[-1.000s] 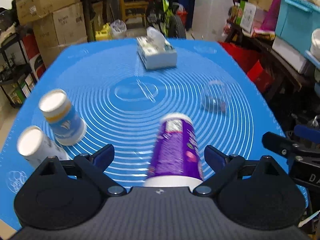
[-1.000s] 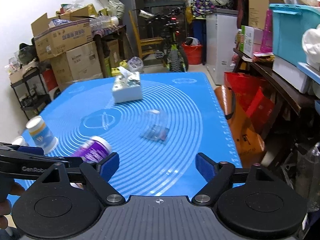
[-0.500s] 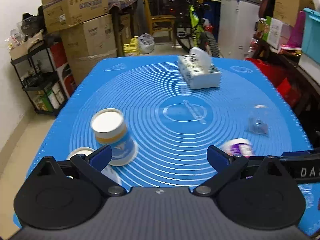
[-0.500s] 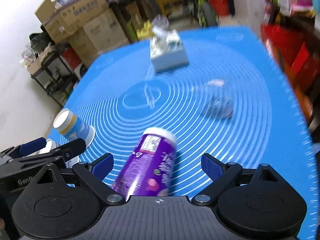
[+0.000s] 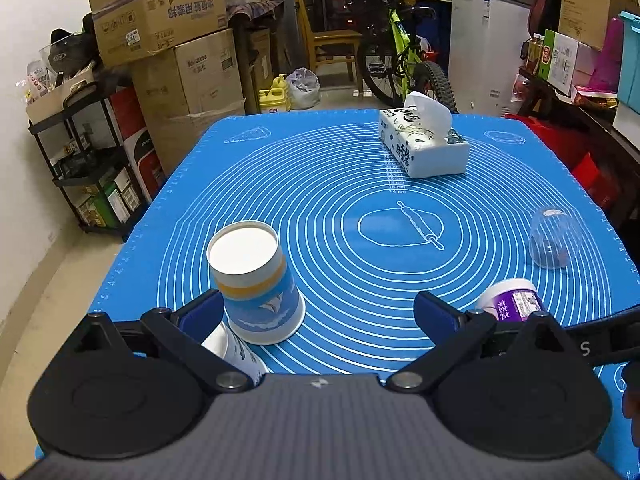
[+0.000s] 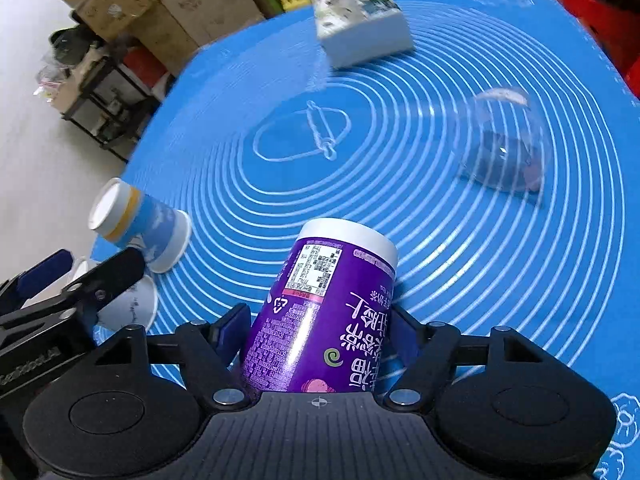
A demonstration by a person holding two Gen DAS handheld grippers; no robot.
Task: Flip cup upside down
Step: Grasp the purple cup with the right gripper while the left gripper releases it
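A purple cup [image 6: 320, 312] with a white base sits between my right gripper's [image 6: 318, 324] fingers, which are shut on its sides; it also shows in the left wrist view [image 5: 512, 300]. My left gripper [image 5: 318, 312] is open and empty. A blue-and-white paper cup [image 5: 256, 280] stands upside down just ahead of its left finger, and a second white paper cup [image 5: 232, 350] lies by that finger. A clear plastic cup [image 5: 550, 240] stands upside down at the right; it shows in the right wrist view too [image 6: 504, 144].
A blue silicone mat [image 5: 340, 200] covers the table. A tissue box [image 5: 424, 148] stands at the far side. Cardboard boxes [image 5: 160, 20], a shelf rack and a bicycle [image 5: 400, 52] stand beyond the table.
My right gripper has closed on the purple cup. My left gripper has swung left, away from the purple cup, toward the two paper cups.
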